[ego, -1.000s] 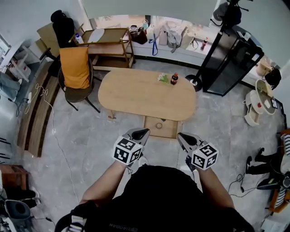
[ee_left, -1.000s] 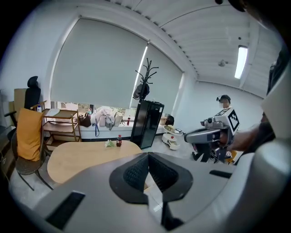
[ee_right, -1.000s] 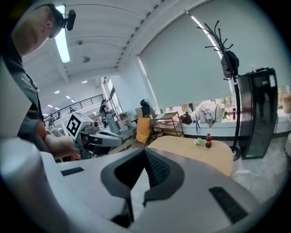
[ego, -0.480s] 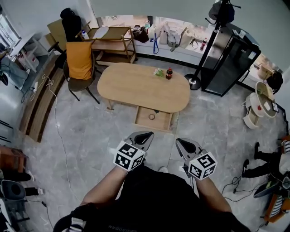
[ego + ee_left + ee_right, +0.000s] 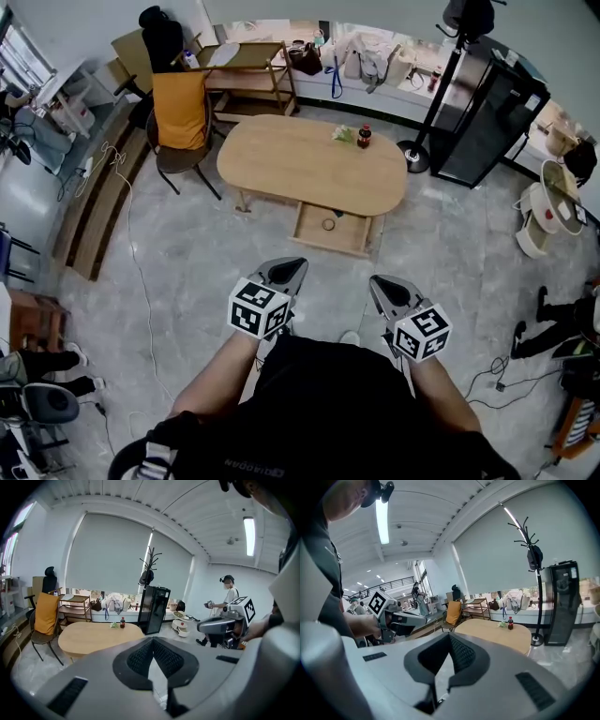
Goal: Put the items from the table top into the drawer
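A dark cola bottle (image 5: 365,137) and a small green item (image 5: 342,134) stand on the far side of the oval wooden table (image 5: 291,169). Under the table's near edge a wooden drawer (image 5: 354,239) is pulled out, with a small round thing (image 5: 329,224) inside. My left gripper (image 5: 292,266) and right gripper (image 5: 377,281) hang side by side over the floor, short of the drawer, both shut and empty. The left gripper view shows its own jaw tips (image 5: 151,641) closed, with the bottle (image 5: 122,623) far ahead. The right gripper (image 5: 450,637) also points at the bottle (image 5: 510,623).
A chair draped in orange (image 5: 181,111) stands at the table's left end, with a wooden cart (image 5: 248,70) behind it. A black cabinet (image 5: 487,117) and a coat stand (image 5: 448,75) are at the right. A cable (image 5: 131,248) runs across the floor. A person (image 5: 229,592) stands at the far right.
Both grippers have drawn back from the table together. The open drawer now lies farther ahead of them. Both stay shut and empty.
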